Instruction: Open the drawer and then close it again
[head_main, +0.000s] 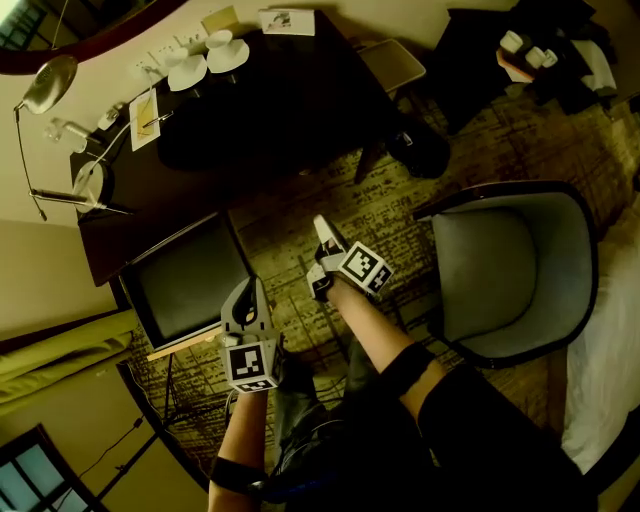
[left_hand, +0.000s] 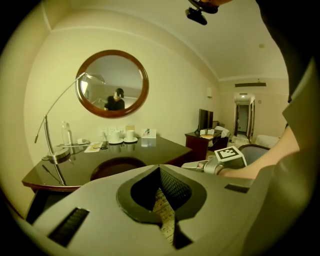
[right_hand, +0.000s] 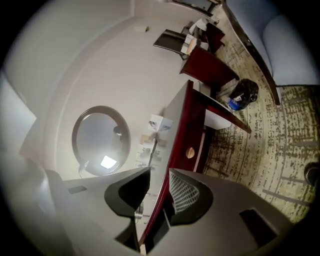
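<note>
The dark wooden desk (head_main: 280, 110) stands at the upper left of the head view. In the right gripper view its red-brown front carries a drawer (right_hand: 199, 142) with a round brass knob (right_hand: 190, 152); whether the drawer sits flush I cannot tell. My right gripper (right_hand: 160, 172) is rolled on its side, short of the desk edge, open with nothing between its jaws. It hangs over the carpet in the head view (head_main: 322, 226). My left gripper (head_main: 249, 286) is held lower and to the left, shut and empty, and points toward the desk top (left_hand: 150, 150).
A grey armchair (head_main: 510, 265) stands at the right. On the desk are a curved lamp (head_main: 45, 90) and white cups (head_main: 205, 60). A round mirror (left_hand: 112, 83) hangs above it. A dark flat screen (head_main: 185, 285) sits beside my left gripper. A black bag (right_hand: 244, 92) lies by the desk.
</note>
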